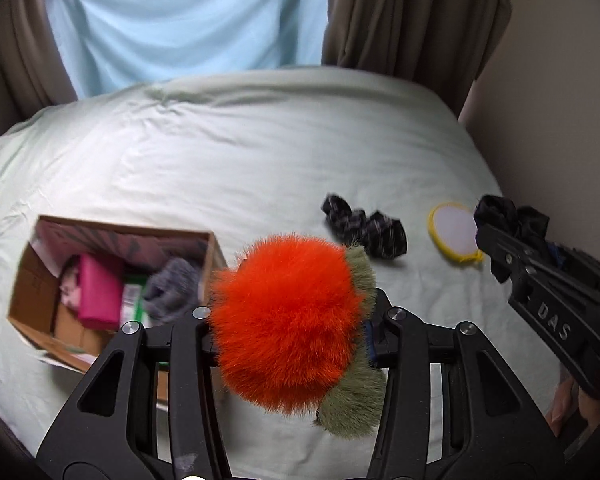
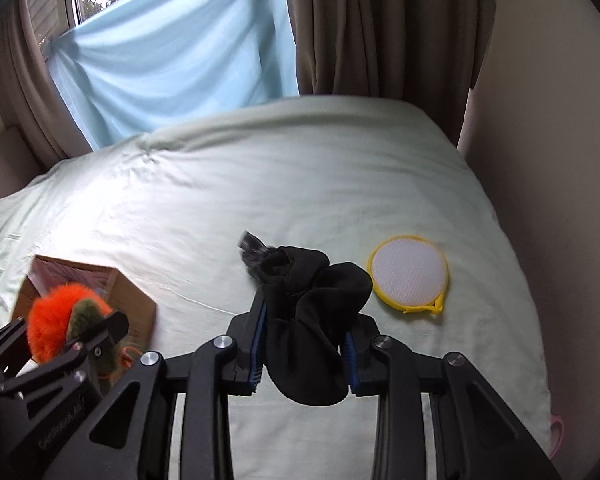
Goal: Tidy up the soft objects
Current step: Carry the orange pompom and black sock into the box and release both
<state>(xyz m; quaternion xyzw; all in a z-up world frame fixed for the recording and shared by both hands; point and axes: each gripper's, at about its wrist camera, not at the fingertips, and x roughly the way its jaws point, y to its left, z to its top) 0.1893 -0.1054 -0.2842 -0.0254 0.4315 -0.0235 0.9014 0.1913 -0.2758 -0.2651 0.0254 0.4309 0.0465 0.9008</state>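
Note:
My left gripper (image 1: 290,320) is shut on a fluffy orange and olive pom-pom toy (image 1: 288,316) and holds it above the bed, just right of the open cardboard box (image 1: 32,284). My right gripper (image 2: 304,344) is shut on a black sock (image 2: 312,320) and holds it above the sheet. In the left wrist view the right gripper (image 1: 496,236) shows at the right with the black sock (image 1: 512,212). In the right wrist view the left gripper (image 2: 76,332) and the toy (image 2: 52,320) show in front of the box (image 2: 140,312).
The box holds a pink block (image 1: 98,292), a grey cloth (image 1: 172,292) and other items. A dark patterned scrunchie (image 1: 364,226) and a round yellow-rimmed white pad (image 1: 454,230) lie on the pale green bed sheet (image 1: 260,152). Curtains and a wall stand behind and to the right.

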